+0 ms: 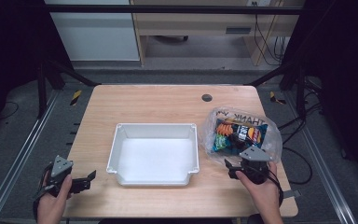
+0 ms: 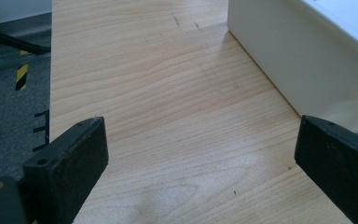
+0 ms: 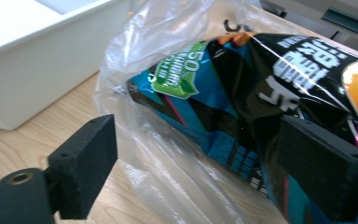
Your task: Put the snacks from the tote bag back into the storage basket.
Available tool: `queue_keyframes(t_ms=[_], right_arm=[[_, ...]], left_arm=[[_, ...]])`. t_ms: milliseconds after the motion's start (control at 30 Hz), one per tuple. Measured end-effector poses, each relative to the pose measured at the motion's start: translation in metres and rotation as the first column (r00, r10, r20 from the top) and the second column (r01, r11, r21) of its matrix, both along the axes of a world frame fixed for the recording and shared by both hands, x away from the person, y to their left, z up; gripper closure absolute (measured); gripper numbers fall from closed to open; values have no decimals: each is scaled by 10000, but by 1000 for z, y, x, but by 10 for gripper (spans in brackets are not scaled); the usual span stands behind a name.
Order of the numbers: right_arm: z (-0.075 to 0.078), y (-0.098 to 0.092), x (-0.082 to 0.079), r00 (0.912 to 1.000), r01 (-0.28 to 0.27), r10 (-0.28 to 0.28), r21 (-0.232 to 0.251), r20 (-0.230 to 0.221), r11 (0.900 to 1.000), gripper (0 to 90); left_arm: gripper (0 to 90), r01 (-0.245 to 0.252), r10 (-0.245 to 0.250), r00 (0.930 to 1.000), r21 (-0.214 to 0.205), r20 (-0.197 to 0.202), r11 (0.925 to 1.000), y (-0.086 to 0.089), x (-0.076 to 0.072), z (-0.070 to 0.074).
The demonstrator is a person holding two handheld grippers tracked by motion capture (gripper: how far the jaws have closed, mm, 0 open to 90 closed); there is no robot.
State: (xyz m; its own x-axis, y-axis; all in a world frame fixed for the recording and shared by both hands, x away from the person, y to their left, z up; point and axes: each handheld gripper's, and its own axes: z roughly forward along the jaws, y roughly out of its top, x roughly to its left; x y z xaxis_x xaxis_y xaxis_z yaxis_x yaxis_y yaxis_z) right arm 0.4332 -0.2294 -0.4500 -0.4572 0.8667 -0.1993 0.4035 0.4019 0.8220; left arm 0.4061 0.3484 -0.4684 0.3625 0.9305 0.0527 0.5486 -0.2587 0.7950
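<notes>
The clear plastic bag (image 1: 240,133) lies on the right side of the table (image 1: 158,100), just right of the white bin (image 1: 154,154). Inside it are snack packets, and the biggest is a black and blue chip packet (image 3: 261,107). The right tool (image 1: 239,164) is right at the near edge of the bag, so it is much nearer than the left tool (image 1: 85,179), which sits by the table's left front corner, well apart from the bag. In the right gripper view the jaws stand wide apart with the bag between them, not yet squeezed. The left tool's jaws are also wide apart, over bare wood beside the bin wall. The bag lies straight ahead of the right tool, stretching away toward the far side. The bag says "THANK". A green label (image 3: 179,70) on the packet says "50%"; the other writing I cannot read.
</notes>
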Motion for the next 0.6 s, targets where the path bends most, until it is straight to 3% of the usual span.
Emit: queue_keyframes(t_ms=[167,333,600], right_arm=[[4,-4,-3,9987,287,-272,-344,426,9990,149],[9,-5,-6,9965,548,-526,-337,644,9979,129],[18,-12,-4,9955,767,-761,-82,572,9970,118]], left_arm=[[26,56,-55,9999,-31,95,10000,2,-2,1],[22,239,-233,9994,-201,270,9995,3,-4,3],[23,307,-301,9994,-309,189,9991,5,-5,1]])
